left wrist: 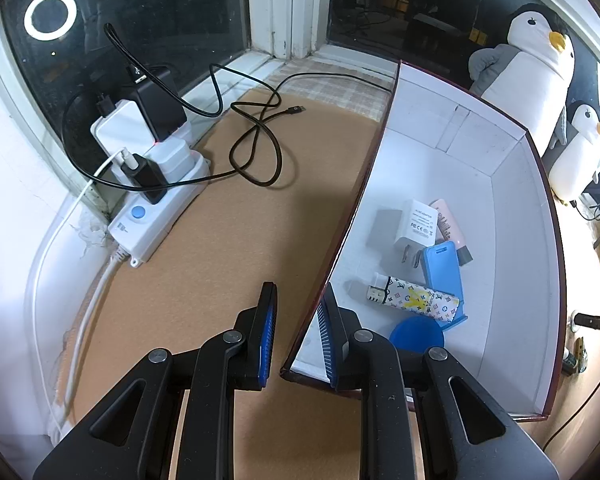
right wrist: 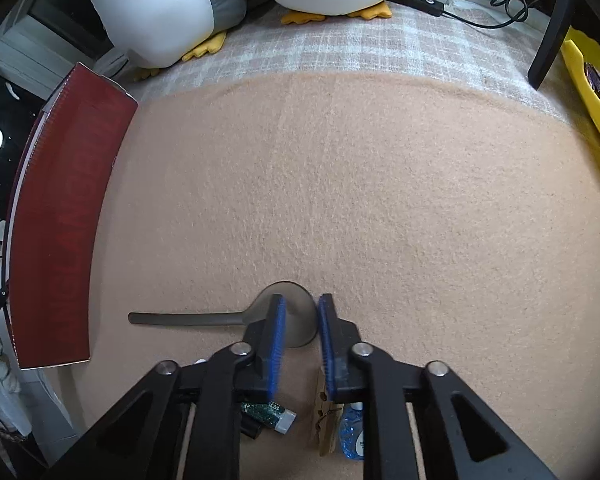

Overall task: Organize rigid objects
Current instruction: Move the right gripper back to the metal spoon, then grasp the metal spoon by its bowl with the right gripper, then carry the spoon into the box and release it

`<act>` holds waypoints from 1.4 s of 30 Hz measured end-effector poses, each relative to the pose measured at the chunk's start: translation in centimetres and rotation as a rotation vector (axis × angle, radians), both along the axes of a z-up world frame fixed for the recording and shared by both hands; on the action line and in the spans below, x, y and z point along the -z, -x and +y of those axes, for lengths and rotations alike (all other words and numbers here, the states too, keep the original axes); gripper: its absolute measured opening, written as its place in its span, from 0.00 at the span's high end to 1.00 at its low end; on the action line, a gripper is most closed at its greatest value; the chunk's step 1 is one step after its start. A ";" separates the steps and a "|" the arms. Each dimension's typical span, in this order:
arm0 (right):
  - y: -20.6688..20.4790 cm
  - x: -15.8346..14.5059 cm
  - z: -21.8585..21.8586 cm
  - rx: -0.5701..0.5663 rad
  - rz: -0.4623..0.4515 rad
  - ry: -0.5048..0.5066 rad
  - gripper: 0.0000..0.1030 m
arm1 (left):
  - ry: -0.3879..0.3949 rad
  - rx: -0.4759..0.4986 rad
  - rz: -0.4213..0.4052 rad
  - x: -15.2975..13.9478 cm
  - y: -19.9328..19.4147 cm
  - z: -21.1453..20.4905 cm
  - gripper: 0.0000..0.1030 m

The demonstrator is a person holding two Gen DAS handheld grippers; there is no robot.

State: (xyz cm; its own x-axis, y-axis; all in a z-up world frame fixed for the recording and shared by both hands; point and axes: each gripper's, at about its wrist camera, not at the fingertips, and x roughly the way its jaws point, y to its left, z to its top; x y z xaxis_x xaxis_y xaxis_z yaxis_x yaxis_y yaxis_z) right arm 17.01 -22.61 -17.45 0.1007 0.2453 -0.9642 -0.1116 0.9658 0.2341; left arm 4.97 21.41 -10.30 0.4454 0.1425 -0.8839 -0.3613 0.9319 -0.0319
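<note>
Tan felt mat [right wrist: 380, 200] over a checked cloth by a dark window, plush penguins behind. Flat dark-grey metal spoon [right wrist: 204, 317] lies on mat, thin handle pointing left, round dull bowl partly under right gripper [right wrist: 301, 312]; jaws nearly closed around bowl edge, prob pinching it but contact hard to see. Left gripper [left wrist: 298, 300] clamped on near wall of dark-red cardboard box w/ white inside [left wrist: 512, 280], box holding small items incl. white charger [left wrist: 416, 226].
</note>
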 end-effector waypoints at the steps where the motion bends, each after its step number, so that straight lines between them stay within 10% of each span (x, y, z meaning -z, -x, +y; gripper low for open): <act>1: -0.1 0.0 -0.1 0.004 -0.001 -0.003 0.94 | 0.000 0.000 0.000 0.0 0.0 0.0 0.80; 29: 0.5 -14.3 1.8 0.017 -0.322 -0.067 0.98 | 0.023 0.002 -0.008 0.5 -0.4 0.2 0.80; 42: -0.6 -20.0 14.7 -0.233 -0.385 -0.091 0.98 | 0.041 0.020 -0.010 1.1 -1.3 0.6 0.80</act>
